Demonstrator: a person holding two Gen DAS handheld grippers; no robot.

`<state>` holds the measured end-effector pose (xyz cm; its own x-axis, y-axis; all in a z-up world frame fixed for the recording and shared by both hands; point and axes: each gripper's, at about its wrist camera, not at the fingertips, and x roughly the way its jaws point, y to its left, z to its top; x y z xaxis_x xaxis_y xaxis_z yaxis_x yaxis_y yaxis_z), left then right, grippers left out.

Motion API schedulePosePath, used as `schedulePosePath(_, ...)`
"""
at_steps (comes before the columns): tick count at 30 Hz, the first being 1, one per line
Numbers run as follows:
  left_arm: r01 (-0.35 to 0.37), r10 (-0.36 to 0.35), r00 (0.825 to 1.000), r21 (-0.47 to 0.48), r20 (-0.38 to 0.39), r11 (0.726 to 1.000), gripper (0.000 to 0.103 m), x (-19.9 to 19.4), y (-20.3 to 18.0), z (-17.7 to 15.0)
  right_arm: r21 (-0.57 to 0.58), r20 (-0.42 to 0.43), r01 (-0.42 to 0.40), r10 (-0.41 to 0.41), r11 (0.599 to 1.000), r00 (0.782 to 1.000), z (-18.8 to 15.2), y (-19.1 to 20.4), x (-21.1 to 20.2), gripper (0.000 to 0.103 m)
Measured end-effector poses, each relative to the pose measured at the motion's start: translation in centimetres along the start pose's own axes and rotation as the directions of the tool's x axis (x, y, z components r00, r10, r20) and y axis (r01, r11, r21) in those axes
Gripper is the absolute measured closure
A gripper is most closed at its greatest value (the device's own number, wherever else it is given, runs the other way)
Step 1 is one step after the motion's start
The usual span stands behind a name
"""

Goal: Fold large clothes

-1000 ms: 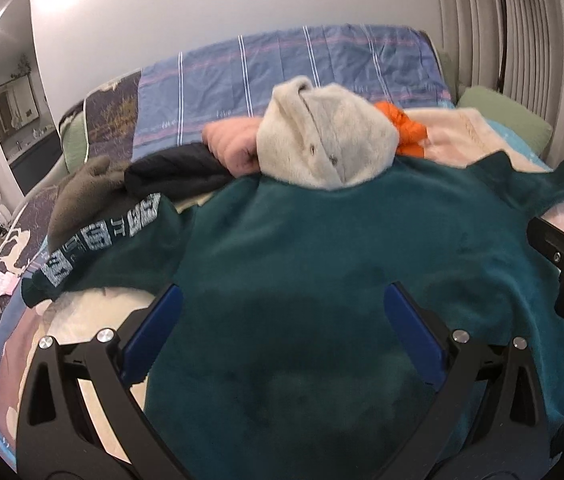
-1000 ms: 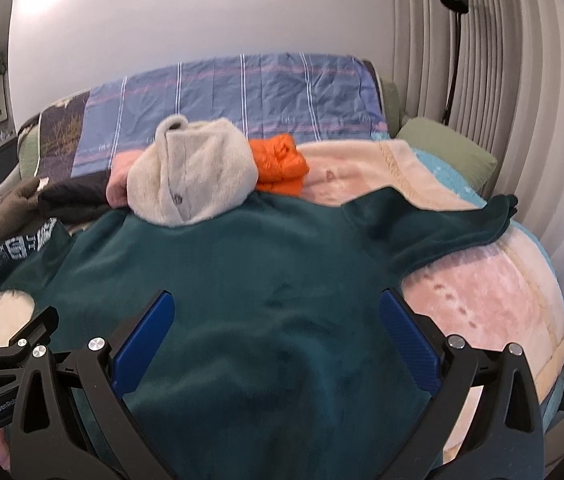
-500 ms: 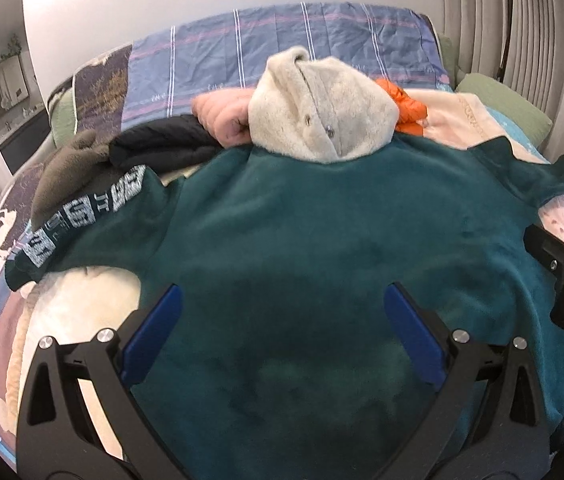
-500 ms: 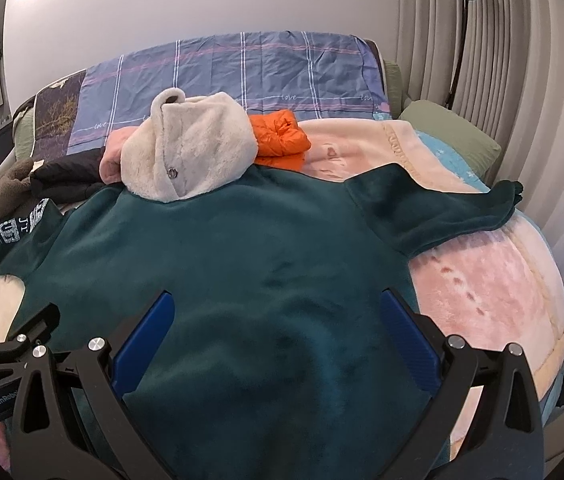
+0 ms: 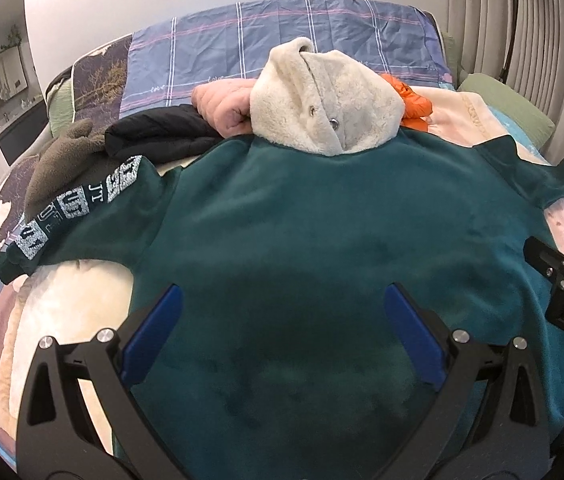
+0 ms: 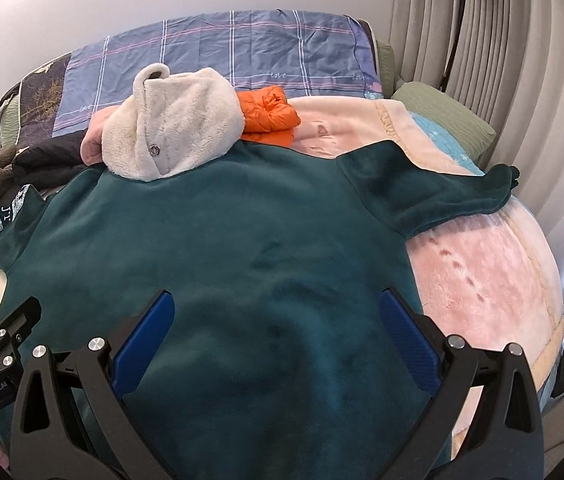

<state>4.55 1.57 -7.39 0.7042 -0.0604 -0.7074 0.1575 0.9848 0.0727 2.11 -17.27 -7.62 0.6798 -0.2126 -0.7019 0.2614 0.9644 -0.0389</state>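
A large dark teal fleece sweatshirt [image 5: 313,232] [image 6: 218,248] lies spread flat on the bed, sleeves out to both sides. Its left sleeve [image 5: 78,204] carries white printed letters; its right sleeve [image 6: 441,196] reaches toward the bed's right edge. My left gripper [image 5: 282,304] hovers open over the lower middle of the sweatshirt, nothing between its blue pads. My right gripper [image 6: 274,304] is also open, above the lower right part of the garment. Each gripper's edge shows in the other's view.
Behind the sweatshirt's collar lie a cream fleece jacket [image 5: 321,100] [image 6: 174,128], an orange puffer [image 6: 270,116], a pink garment [image 5: 222,108], a black jacket [image 5: 158,136] and a grey-brown fleece [image 5: 62,160]. A pink blanket [image 6: 481,272] covers the bed; curtains and a lamp stand right.
Both grippers have moved forward and tilted down over the sweatshirt, so it fills more of each view. Both stay open; the clothes have not moved.
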Motion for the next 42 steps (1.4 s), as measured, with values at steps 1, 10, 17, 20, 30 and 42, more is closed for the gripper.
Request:
schedulePosePath(1, -0.02, 0.02, 1.0, 0.0, 0.008, 1.0, 0.002, 0.1, 0.0, 0.0, -0.001, 0.0, 0.0, 0.0, 1.0, 1.0, 0.0, 0.0, 0.0, 0.001)
schedulePosePath(10, -0.005, 0.005, 1.0, -0.009, 0.0, 1.0, 0.002, 0.4, 0.5, -0.1, -0.011, -0.002, 0.002, -0.002, 1.0, 1.0, 0.0, 0.2, 0.2, 0.001)
schedulePosePath(17, 0.043, -0.043, 0.999, 0.002, -0.019, 0.999, 0.013, 0.6, 0.0, -0.4, -0.009, 0.007, 0.002, -0.002, 1.0, 1.0, 0.0, 0.2, 0.1, 0.001)
schedulePosePath(20, 0.042, -0.042, 0.999, 0.007, -0.015, 0.999, 0.015, 0.5, -0.1, -0.5, -0.009, 0.008, 0.001, -0.001, 1.0, 1.0, -0.1, 0.2, 0.0, 0.001)
schedulePosePath(30, 0.041, -0.041, 0.999, 0.005, 0.001, 0.999, 0.017, 0.0, -0.2, -0.5, 0.001, 0.019, -0.024, 0.024, 1.0, 1.0, -0.2, 0.1, -0.3, 0.001)
schedulePosePath(42, 0.072, -0.072, 0.997, -0.009, -0.033, 0.997, 0.042, 1.3, 0.3, -0.2, -0.029, 0.071, -0.022, 0.024, 0.999, 0.997, 0.8, 0.7, -0.1, 0.001)
